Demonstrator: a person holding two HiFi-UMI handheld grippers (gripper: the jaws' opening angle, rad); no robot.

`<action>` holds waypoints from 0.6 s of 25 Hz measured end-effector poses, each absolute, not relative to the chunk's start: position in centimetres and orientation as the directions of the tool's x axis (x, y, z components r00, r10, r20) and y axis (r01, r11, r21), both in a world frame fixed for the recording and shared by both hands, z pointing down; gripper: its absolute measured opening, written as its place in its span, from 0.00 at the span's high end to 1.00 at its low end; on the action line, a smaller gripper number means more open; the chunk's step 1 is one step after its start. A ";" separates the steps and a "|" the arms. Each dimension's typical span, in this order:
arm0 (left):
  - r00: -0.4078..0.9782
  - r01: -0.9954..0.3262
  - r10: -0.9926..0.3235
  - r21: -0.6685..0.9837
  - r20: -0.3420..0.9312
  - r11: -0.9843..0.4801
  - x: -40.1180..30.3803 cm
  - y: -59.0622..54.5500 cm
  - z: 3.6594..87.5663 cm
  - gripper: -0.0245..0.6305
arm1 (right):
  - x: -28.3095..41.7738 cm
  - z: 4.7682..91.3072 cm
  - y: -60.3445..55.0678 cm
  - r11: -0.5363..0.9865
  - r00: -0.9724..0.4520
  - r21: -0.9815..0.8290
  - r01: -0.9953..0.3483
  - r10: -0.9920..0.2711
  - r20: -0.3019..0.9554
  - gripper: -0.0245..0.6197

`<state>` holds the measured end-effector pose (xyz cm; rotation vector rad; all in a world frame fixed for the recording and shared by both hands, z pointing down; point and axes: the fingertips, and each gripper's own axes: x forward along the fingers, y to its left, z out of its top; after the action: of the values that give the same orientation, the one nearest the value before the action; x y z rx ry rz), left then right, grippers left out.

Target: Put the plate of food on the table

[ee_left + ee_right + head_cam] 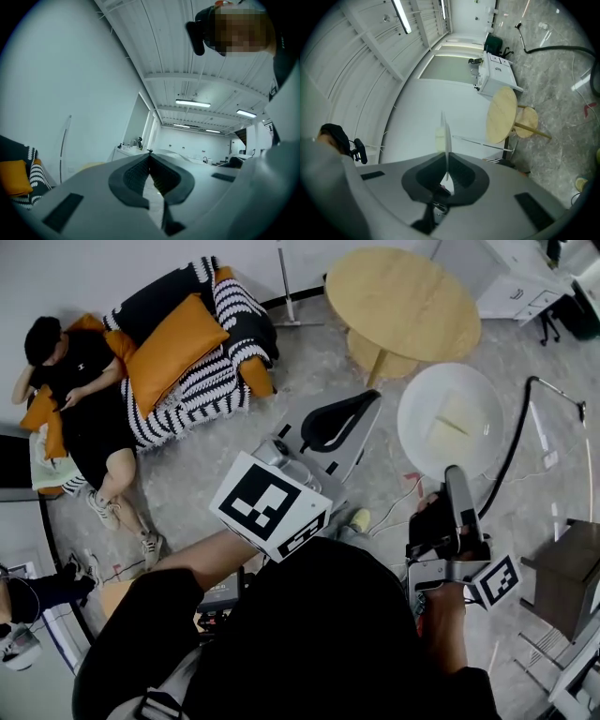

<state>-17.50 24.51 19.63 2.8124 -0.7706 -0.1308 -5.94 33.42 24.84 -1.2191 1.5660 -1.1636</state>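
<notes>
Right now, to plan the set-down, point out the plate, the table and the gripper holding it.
white plate (420,399): head view, bare left part.
round wooden table (403,304): head view, middle of top.
right gripper (457,476): head view, jaw tips at plate's rim.

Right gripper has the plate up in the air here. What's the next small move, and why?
Probably carry the plate forward to the round wooden table, keeping it level. The right gripper is clamped on its rim, the plate hangs over the floor short of the table, and pale food lies on it.
</notes>
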 end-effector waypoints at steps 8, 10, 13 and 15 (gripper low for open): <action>0.849 -0.505 -0.528 0.260 -0.025 -0.823 -18.3 22.5 20.2 0.96 | -6.3 24.6 32.2 0.103 -0.185 -0.969 -0.226 -0.981 -0.061 0.93; 0.847 -0.506 -0.531 0.271 -0.026 -0.819 -18.1 22.1 20.4 0.96 | -6.0 24.8 31.9 0.100 -0.182 -0.968 -0.229 -0.982 -0.059 0.93; 0.849 -0.501 -0.528 0.278 -0.028 -0.819 -17.6 21.7 20.3 0.96 | -5.6 24.7 31.4 0.100 -0.179 -0.968 -0.231 -0.982 -0.059 0.93; 0.848 -0.501 -0.529 0.275 -0.032 -0.820 -17.3 21.4 20.1 0.96 | -5.4 24.5 31.0 0.104 -0.182 -0.967 -0.232 -0.981 -0.062 0.93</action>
<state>-17.33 21.42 20.08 2.7691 -0.7858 -0.1551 -5.37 31.02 24.50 -1.2333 1.5581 -1.1475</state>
